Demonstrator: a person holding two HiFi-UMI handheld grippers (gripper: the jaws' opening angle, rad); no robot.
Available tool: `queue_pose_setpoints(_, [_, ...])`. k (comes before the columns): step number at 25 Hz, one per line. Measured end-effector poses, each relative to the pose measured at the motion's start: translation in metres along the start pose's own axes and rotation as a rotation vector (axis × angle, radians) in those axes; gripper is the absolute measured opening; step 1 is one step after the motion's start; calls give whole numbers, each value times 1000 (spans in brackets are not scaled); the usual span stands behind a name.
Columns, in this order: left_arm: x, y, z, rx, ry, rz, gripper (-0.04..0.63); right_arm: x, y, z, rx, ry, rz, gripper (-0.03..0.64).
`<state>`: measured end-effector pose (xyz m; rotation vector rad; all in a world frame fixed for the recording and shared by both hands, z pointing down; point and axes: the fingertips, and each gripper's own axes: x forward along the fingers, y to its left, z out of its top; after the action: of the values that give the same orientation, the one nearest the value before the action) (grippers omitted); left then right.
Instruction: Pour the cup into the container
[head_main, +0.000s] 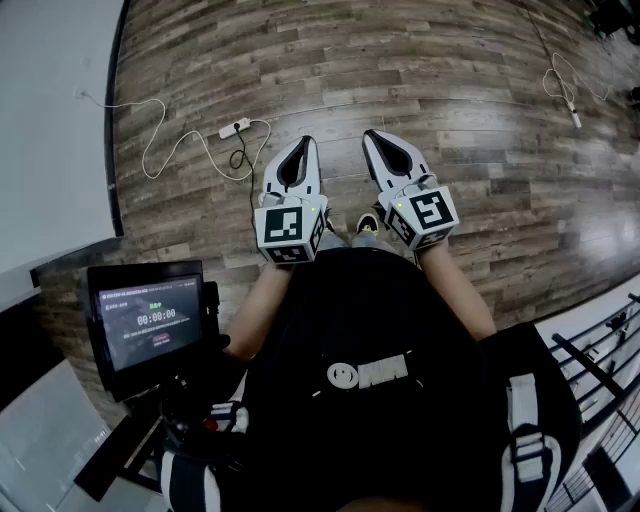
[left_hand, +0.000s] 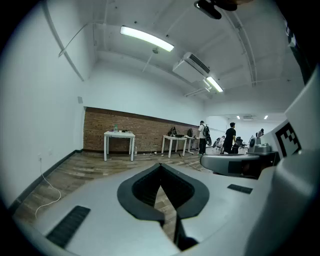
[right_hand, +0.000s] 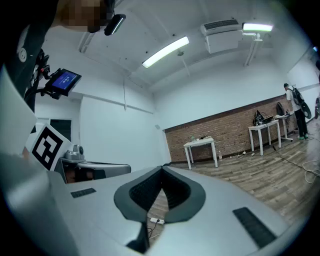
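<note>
The left gripper (head_main: 303, 142) and right gripper (head_main: 372, 134) sit side by side just ahead of the torso, each with its jaws closed tip to tip on nothing. Neither the cup nor the container appears in any view, so locate both first and open the jaws before approaching. Avoid the monitor (head_main: 150, 322) at 8 o'clock and the floor cable (head_main: 236, 128) at 11 o'clock. Open wood floor (head_main: 450, 90) runs from 12 to 2 o'clock toward a white table (left_hand: 119, 133).

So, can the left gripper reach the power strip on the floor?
Probably not: the left gripper is held high above the floor, where the power strip lies. Nothing blocks the way down.
</note>
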<state>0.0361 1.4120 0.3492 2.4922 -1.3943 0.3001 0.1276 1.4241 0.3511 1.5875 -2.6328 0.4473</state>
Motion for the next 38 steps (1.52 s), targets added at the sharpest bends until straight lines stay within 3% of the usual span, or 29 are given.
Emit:
queue_pose_setpoints(23, [-3, -1, -2, -14, -23, -11, 0, -3, 1, -2, -3, -16, -25, 3])
queue_pose_setpoints(38, [-15, 23, -2, -25, -30, -14, 0, 9, 25, -1, -11, -3, -25, 2])
